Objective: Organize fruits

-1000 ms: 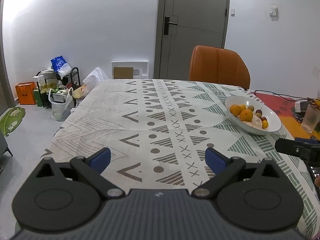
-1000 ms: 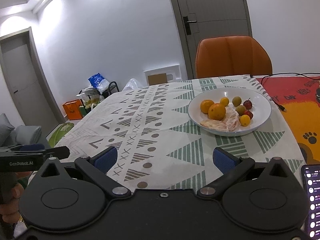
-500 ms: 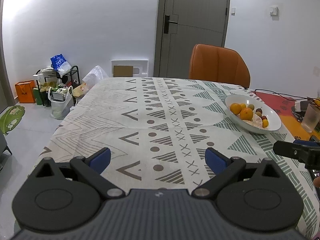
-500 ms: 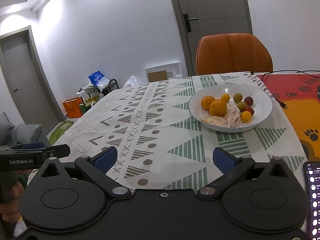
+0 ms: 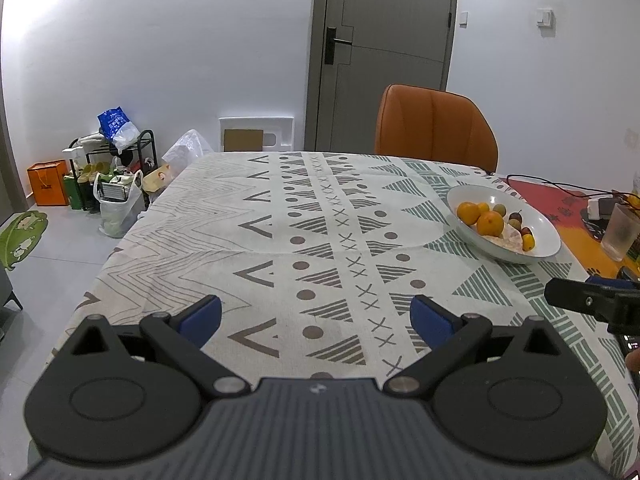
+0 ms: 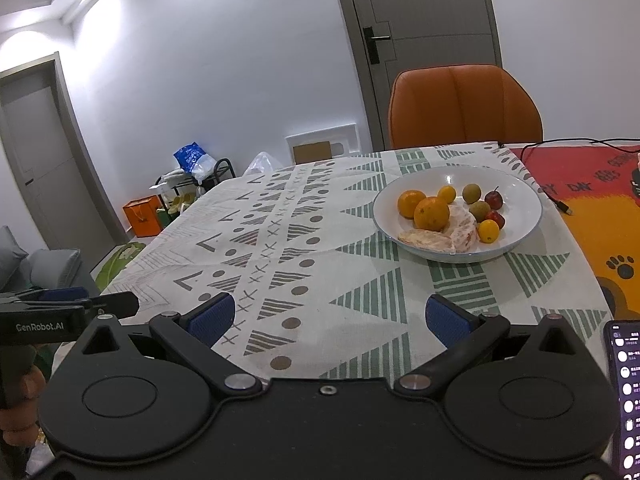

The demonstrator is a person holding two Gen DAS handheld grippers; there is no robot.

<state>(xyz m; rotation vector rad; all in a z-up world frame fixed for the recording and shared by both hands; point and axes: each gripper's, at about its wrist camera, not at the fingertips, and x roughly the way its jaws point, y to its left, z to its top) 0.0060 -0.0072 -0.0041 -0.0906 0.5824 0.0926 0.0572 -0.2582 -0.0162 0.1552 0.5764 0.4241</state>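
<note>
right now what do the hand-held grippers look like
Both hand-held grippers look alike: left and right have black linkage fingers tipped with blue pads, over round black discs. The left's body is ribbed grey and its side reads "GenRobot.AI".

Both grippers are held low and level, side by side. The left gripper has its 2 blue-padded fingers spread wide, gripping nothing. The right gripper, at its 3 o'clock, gapes equally wide, also unloaded.
</note>
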